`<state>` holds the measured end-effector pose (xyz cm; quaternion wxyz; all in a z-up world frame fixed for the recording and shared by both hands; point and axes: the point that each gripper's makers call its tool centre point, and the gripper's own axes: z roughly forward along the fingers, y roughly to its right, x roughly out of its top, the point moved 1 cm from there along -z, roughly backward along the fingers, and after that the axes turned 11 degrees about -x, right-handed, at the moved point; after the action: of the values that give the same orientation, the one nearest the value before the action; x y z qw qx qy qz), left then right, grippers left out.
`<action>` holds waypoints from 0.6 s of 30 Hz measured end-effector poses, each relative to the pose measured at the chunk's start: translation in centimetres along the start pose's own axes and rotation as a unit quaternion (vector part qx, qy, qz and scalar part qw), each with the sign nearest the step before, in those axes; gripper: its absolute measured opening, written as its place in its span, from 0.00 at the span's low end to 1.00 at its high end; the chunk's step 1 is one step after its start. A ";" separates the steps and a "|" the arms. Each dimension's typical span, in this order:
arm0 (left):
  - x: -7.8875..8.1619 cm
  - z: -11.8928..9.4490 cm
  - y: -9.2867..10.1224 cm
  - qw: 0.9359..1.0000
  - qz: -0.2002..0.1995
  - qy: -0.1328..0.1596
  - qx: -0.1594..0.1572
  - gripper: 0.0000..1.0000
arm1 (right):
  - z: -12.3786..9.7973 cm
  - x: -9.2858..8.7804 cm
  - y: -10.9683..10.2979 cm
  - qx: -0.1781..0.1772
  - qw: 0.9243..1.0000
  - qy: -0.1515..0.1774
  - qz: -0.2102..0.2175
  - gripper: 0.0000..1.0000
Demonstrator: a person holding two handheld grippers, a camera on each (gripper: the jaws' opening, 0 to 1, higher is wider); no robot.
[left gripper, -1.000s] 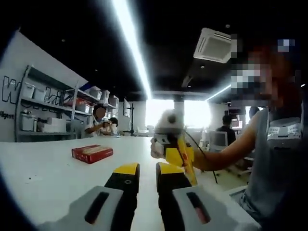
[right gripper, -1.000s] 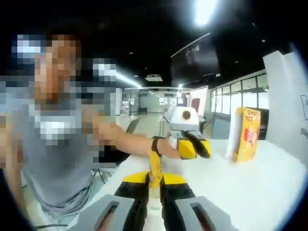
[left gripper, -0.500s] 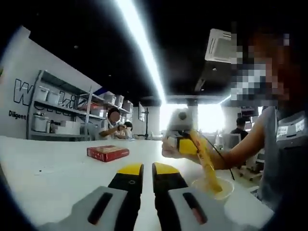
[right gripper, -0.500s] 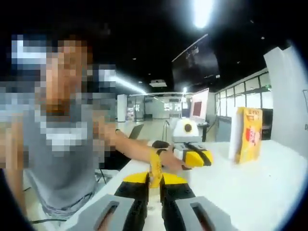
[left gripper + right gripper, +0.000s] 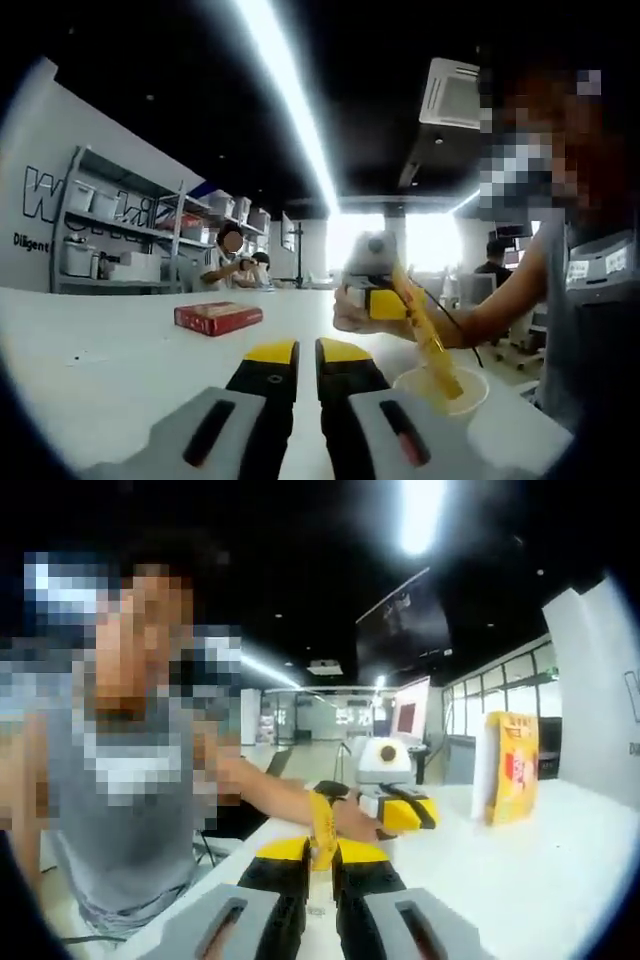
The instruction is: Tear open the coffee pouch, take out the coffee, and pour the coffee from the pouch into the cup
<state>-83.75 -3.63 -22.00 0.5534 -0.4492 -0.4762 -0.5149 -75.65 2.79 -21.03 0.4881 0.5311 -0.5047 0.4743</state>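
The right gripper (image 5: 319, 858) is pinching the coffee stick (image 5: 428, 333), tipping it into the cup (image 5: 441, 389); left gripper (image 5: 294, 352) is nearly closed, empty; pouring looks underway

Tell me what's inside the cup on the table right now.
The lower end of the yellow coffee stick, held by the right gripper, dips into the cup. Whether coffee is inside is hidden by its wall.

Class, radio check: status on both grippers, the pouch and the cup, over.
Right gripper shut on pouch, tilted over cup. Left gripper shut, empty. Nothing in the way.
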 end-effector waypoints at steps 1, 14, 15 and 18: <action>-0.1 0.0 -0.1 1.000 0.002 -0.004 0.002 0.10 | 0.0 -0.1 0.0 0.006 1.000 0.006 0.003 0.10; -0.4 0.3 0.5 1.000 0.005 -0.014 -0.007 0.10 | 0.3 -0.1 -0.5 0.017 0.999 0.032 0.010 0.10; -0.4 0.3 0.5 1.000 0.005 -0.014 -0.008 0.10 | 0.2 -0.1 -0.5 0.019 0.999 0.034 0.011 0.10; -0.3 0.2 0.5 1.000 0.005 -0.013 -0.006 0.10 | 0.3 -0.4 -0.3 0.017 0.999 0.029 0.014 0.10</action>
<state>-83.31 -3.36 -22.28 0.5470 -0.4621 -0.4780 -0.5087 -75.38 2.55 -21.48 0.4868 0.5182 -0.4893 0.5051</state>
